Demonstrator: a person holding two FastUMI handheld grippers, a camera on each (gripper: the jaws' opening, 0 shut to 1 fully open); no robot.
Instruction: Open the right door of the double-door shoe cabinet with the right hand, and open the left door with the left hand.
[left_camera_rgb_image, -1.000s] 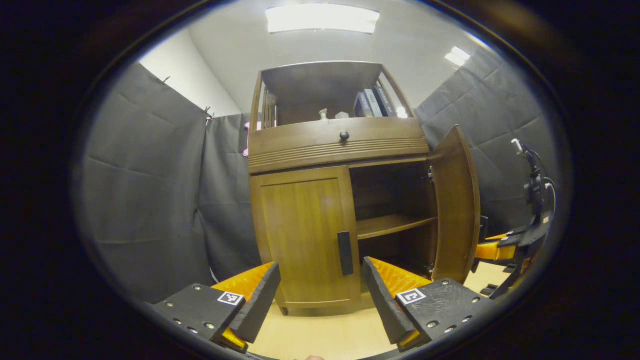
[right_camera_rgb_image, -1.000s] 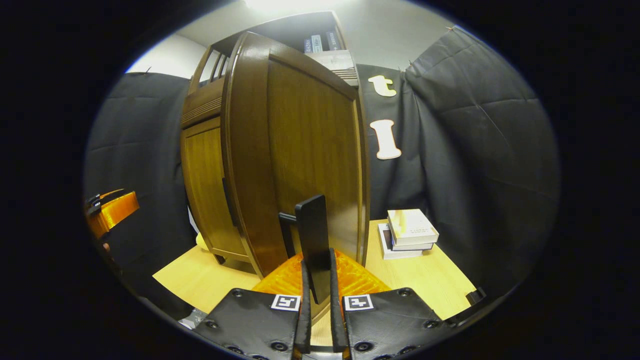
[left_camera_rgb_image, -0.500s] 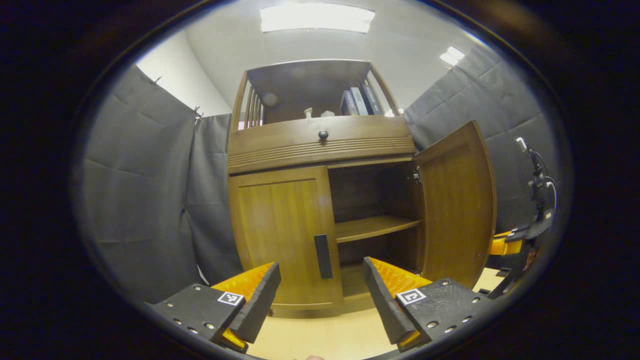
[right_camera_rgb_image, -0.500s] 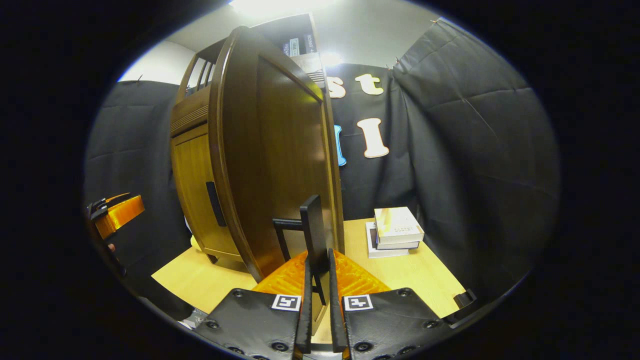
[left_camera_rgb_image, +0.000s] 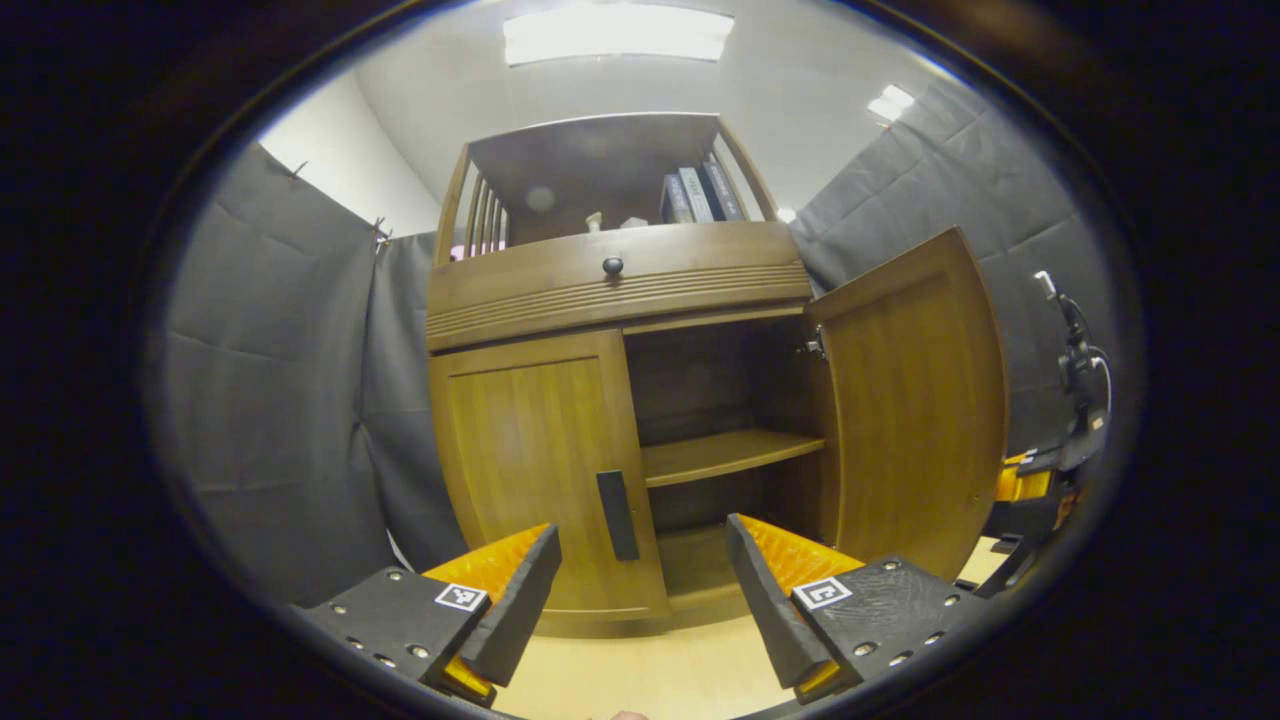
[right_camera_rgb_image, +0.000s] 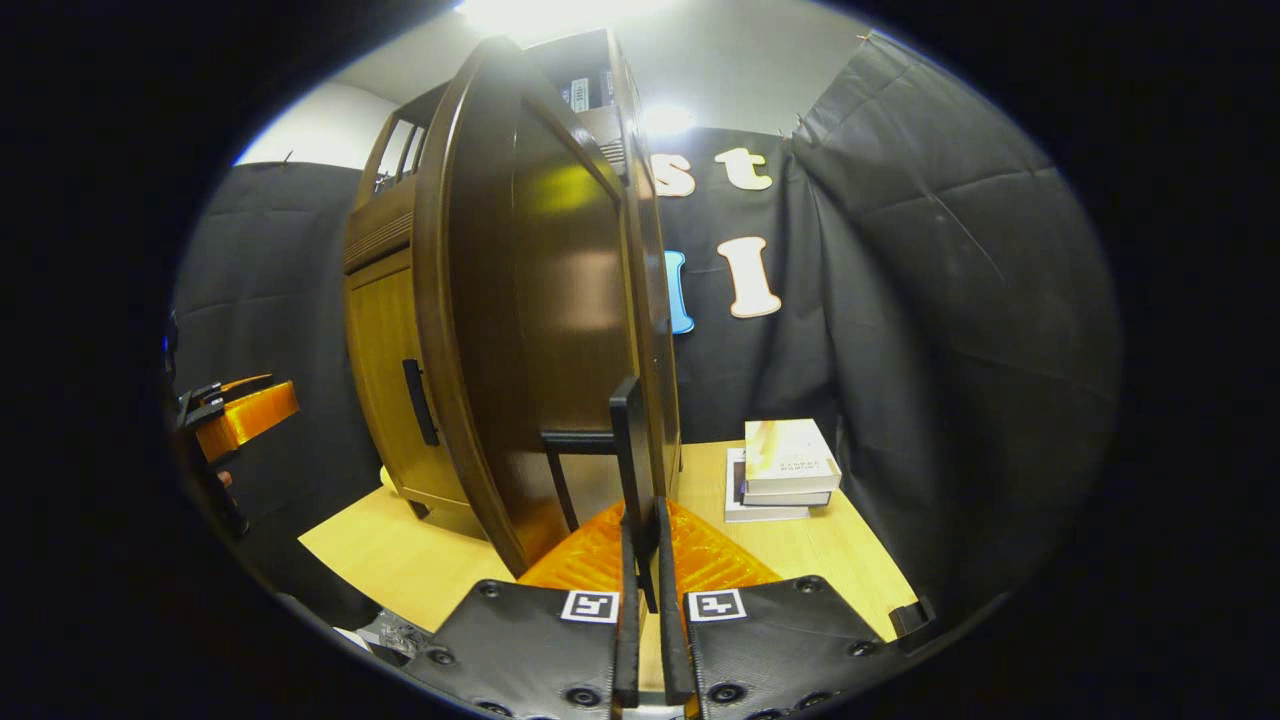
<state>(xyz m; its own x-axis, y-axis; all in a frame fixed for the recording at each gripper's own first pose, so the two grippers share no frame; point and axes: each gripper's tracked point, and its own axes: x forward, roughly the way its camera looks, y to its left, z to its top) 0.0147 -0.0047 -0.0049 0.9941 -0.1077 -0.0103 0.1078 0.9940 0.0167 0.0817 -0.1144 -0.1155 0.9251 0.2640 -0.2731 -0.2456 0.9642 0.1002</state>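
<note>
The brown wooden shoe cabinet (left_camera_rgb_image: 620, 290) stands on a light wood table. Its right door (left_camera_rgb_image: 915, 400) is swung wide open, showing an inner shelf (left_camera_rgb_image: 730, 455). The left door (left_camera_rgb_image: 535, 460) is closed, with a black bar handle (left_camera_rgb_image: 617, 502) near its inner edge. My left gripper (left_camera_rgb_image: 640, 590) is open, a short way in front of that handle and touching nothing. In the right gripper view the right door (right_camera_rgb_image: 540, 330) stands edge-on, and my right gripper (right_camera_rgb_image: 645, 590) is shut on its black handle (right_camera_rgb_image: 630, 450). The left gripper (right_camera_rgb_image: 235, 410) appears at the far left there.
A small stack of books (right_camera_rgb_image: 785, 470) lies on the table (right_camera_rgb_image: 850, 550) to the right of the cabinet. Books (left_camera_rgb_image: 695, 195) stand on the cabinet's upper open shelf above a drawer with a black knob (left_camera_rgb_image: 612, 266). Black cloth walls close in on both sides.
The right door has swung farther open, pulled by my right gripper on its handle. The left gripper view has shifted so the cabinet sits more to the left; the left gripper stays open.
</note>
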